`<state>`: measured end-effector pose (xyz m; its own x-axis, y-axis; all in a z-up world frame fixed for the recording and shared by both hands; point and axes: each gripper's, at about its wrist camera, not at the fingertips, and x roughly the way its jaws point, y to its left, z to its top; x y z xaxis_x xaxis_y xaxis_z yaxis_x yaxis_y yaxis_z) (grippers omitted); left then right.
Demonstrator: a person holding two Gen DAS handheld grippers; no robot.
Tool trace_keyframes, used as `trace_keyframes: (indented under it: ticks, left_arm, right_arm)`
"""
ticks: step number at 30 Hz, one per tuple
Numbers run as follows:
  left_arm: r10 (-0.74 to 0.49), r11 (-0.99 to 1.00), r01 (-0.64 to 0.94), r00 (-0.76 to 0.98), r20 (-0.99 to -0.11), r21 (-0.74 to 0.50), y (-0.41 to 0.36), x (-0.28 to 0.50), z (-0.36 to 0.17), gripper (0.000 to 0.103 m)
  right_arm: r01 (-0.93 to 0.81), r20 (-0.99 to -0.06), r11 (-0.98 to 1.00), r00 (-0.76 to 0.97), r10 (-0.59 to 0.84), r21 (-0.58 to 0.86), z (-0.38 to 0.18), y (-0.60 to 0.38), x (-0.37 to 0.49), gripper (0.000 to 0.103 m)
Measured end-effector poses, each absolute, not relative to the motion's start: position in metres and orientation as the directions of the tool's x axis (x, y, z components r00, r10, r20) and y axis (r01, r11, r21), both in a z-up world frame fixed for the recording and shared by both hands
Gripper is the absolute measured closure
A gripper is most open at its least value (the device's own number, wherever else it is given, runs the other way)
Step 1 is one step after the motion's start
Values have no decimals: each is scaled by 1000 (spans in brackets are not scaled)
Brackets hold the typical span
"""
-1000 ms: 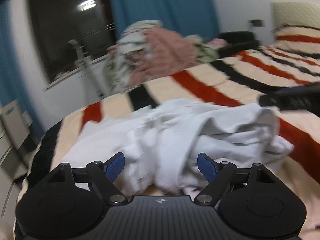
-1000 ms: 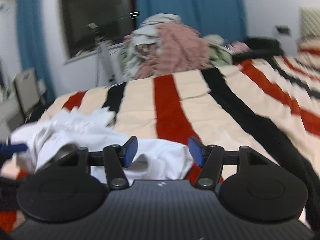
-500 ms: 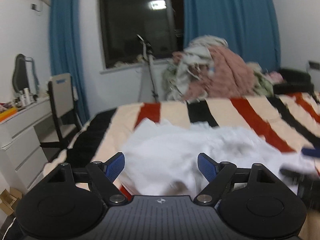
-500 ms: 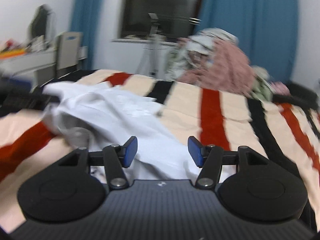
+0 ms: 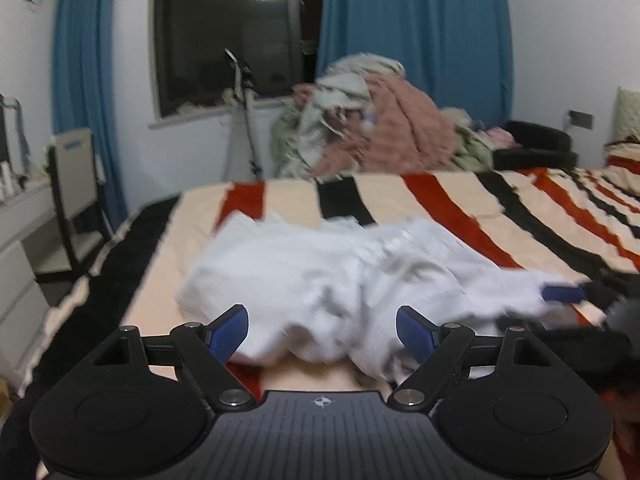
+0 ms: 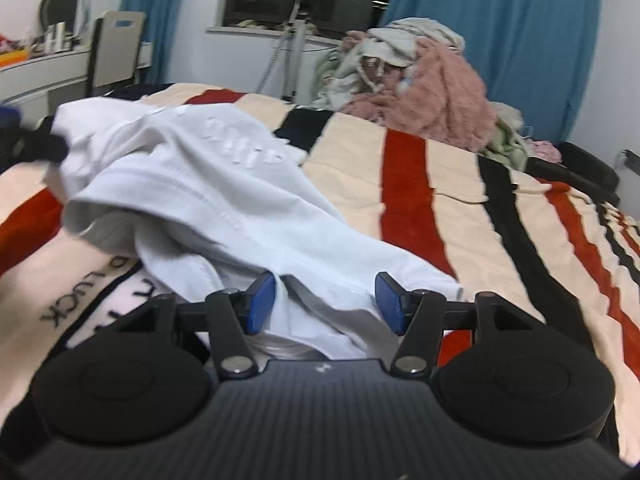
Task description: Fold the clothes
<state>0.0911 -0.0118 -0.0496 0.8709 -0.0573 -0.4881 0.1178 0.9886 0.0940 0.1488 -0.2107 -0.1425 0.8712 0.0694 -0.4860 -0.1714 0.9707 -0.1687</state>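
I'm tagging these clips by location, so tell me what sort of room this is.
Most likely a bedroom in a home. A bed with a striped blanket fills the view, blue curtains frame a dark window, and a heap of unfolded laundry sits at the far edge.

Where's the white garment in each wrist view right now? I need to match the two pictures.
Left wrist: white garment crumpled at centre, just beyond the jaws.
Right wrist: white garment left of centre, trailing down between the jaws.
Shared landmark: pink clothes pile at the bed's far edge.
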Motion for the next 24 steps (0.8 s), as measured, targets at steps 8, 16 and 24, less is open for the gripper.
trace_keyframes:
  ticks: [8, 16, 24]
  left_arm:
    - [-71, 984, 150, 824, -561, 96, -23, 103, -79, 51]
    - [-131, 991, 96, 848, -514, -94, 5, 109, -68, 102]
    - [-222, 972, 197, 947, -230, -128, 8, 51, -13, 103]
  right_arm:
    - [-113, -476, 990, 878, 58, -88, -137, -223, 148, 45]
    - [-127, -448, 992, 888, 105, -19, -131, -234, 147, 45]
    - [-348, -254, 931, 915, 312, -111, -113, -202, 101, 45]
